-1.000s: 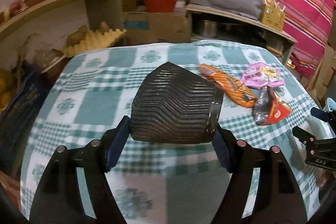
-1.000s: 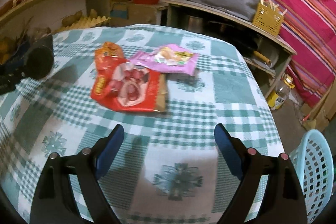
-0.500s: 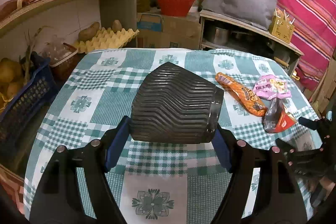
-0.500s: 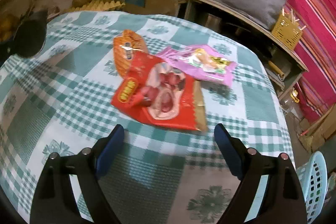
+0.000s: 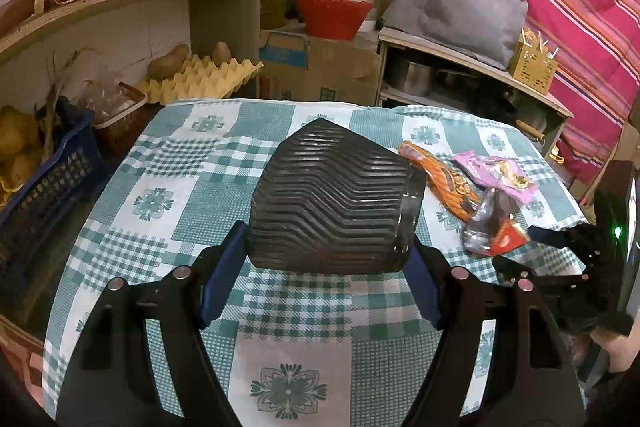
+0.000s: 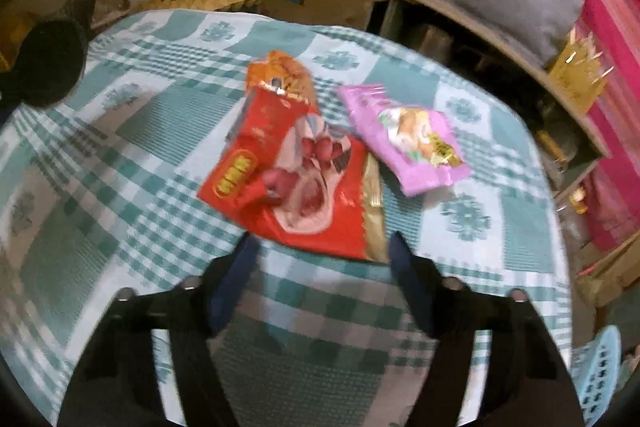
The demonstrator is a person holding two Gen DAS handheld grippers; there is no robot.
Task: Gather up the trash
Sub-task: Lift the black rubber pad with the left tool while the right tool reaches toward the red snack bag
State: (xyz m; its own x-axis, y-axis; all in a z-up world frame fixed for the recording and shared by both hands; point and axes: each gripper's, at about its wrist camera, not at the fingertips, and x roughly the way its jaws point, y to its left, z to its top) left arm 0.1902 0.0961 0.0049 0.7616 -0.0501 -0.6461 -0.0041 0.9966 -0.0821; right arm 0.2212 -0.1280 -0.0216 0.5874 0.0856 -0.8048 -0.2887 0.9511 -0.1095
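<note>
Left gripper (image 5: 326,267) clenched a black bin (image 5: 332,205) tilted to receive trash; right gripper (image 6: 320,263), fingers just narrowing, unclenched, flanked the red wrapper (image 6: 292,179) mid-tabletop.

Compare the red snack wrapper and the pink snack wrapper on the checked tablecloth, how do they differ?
The red snack wrapper is the larger and looks torn open and crumpled; the pink snack wrapper is smaller and lies flatter. The red one lies partly over an orange wrapper and sits just ahead of the right gripper, whose jaws have just been closing; the pink one lies apart, further right. Both rest on the checked tablecloth.
</note>
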